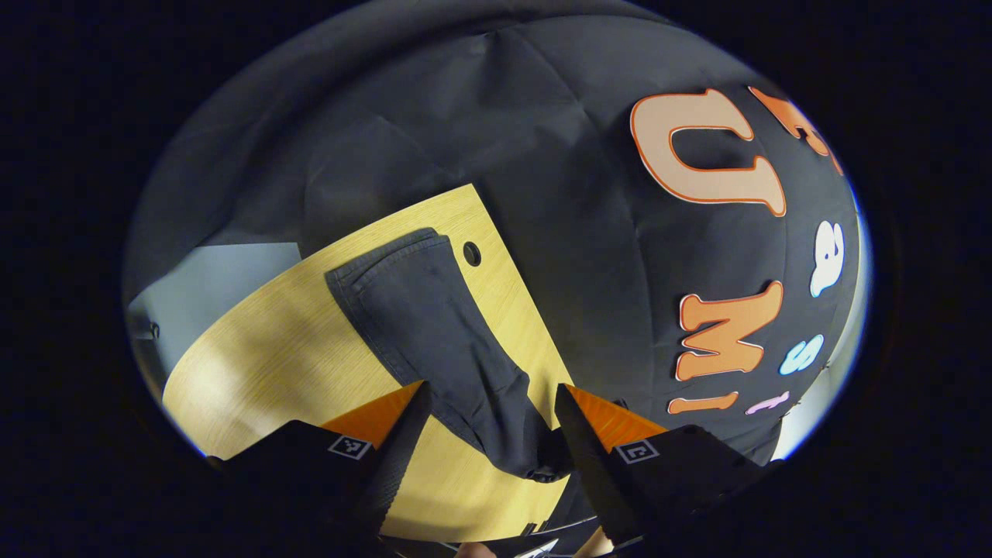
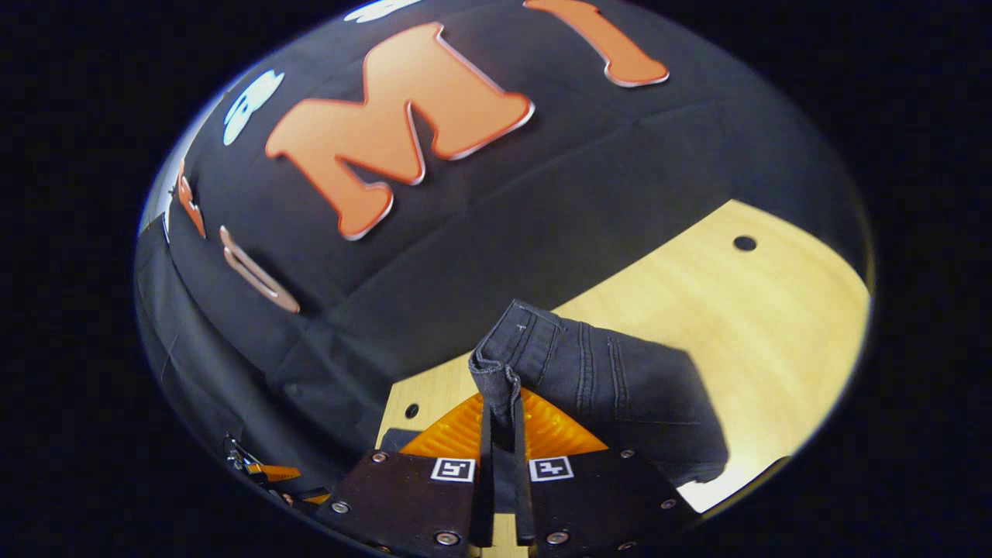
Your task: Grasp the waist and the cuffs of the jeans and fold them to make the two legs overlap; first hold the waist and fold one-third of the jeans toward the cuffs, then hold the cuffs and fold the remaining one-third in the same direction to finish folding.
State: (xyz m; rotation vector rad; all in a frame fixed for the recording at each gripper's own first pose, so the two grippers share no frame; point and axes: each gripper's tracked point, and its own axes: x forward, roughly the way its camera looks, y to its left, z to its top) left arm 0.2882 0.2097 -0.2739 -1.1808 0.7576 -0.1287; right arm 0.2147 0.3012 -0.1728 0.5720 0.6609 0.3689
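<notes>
Now — jeans (image 2: pixel 620 387) in right claw (image 2: pixel 502 434)

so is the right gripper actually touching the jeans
Touching. In the right gripper view the right gripper has both fingers closed on a bunched fold of the jeans, the cloth pinched between them and lifted off the table.
</notes>
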